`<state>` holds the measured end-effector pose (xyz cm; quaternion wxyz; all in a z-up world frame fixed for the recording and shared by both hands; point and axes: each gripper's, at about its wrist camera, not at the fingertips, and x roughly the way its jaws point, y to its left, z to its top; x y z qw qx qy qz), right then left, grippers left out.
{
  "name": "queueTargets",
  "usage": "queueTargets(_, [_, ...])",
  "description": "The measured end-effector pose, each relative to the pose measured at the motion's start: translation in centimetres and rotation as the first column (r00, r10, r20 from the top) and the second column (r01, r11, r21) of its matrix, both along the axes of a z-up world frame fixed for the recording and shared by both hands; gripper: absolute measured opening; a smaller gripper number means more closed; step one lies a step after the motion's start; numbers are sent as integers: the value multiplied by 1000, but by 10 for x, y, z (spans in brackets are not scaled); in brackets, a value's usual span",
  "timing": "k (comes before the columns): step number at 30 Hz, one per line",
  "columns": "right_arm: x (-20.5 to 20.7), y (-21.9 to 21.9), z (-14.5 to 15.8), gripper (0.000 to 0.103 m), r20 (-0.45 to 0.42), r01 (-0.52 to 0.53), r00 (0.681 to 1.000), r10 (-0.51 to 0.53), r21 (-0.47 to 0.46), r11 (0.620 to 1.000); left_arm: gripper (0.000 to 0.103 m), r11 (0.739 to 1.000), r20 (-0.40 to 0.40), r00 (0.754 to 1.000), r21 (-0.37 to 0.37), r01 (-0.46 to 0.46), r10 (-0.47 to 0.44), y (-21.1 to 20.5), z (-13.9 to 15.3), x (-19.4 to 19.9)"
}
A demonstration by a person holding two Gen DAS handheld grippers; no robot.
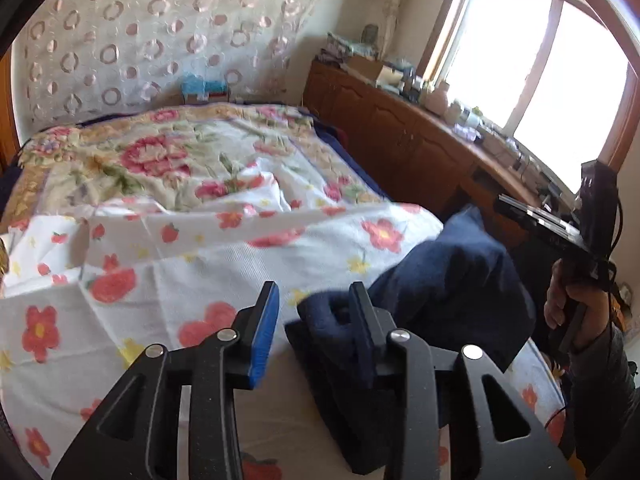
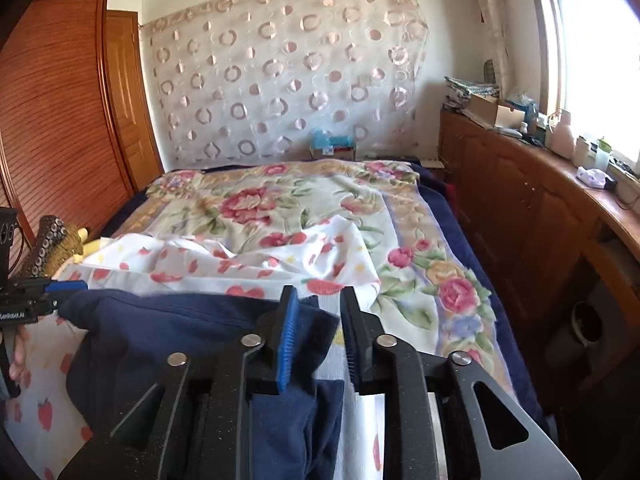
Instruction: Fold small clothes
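Nearest to us in the left wrist view, the left gripper (image 1: 314,300) stands with its jaws apart, and a bunched corner of the navy garment (image 1: 452,292) curls around its right finger rather than sitting pressed between the pads. To the right of that, the cloth rises in a loose hump over the strawberry-print sheet (image 1: 120,264), and at the far right edge a hand (image 1: 568,300) holds the other tool.

In the right wrist view, the left tool shows small at the left edge beside the garment's far corner. Moving right, the navy garment (image 2: 180,332) spreads across the near bed, and its near corner lies partly behind the left finger of the right gripper (image 2: 318,300). Those jaws are also apart, with mostly pale sheet showing through the gap and nothing clamped.

We judge a fold has just been laid and both corners let go. The risks from here:

- Cloth snagged on the left tool's right finger could be dragged back as we withdraw, undoing the fold.
- The raised hump may slump sideways, leaving edges uneven.
- A low regrasp could pinch the thin sheet along with the garment and pull both.
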<state>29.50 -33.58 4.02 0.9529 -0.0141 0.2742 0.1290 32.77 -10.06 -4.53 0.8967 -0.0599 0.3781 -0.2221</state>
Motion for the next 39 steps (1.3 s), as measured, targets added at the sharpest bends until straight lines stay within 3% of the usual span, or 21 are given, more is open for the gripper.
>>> queueTargets(4, [-15,6,7,36,-13,-21,1000,21,-30,999,40,1000,11,1000,-5,18,-17,9,12,-5])
queueTargets(9, [-24,7,-9,47,-75,-68,995,65,-39,997,40,996,-36,996,6,86,-85,-1,-5,-17])
queueTargets(12, [-3,-2,-24,47,-169,-66,984,59,-35,997,40,995,-74,993,27,93,-91,-13,-19,-13])
queueTargets(18, [29,-10,-31,47,-251,-56,966,59,22,998,40,997,-78,995,53,62,-58,-25,-25,3])
queueTargets(27, [27,-8,-29,51,-252,-34,967,34,5,999,42,995,-144,989,97,30,-16,-24,-51,19])
queueTargets(39, [35,-5,-42,49,-298,-90,949,97,38,995,44,998,-169,985,62,27,-17,-25,-52,12])
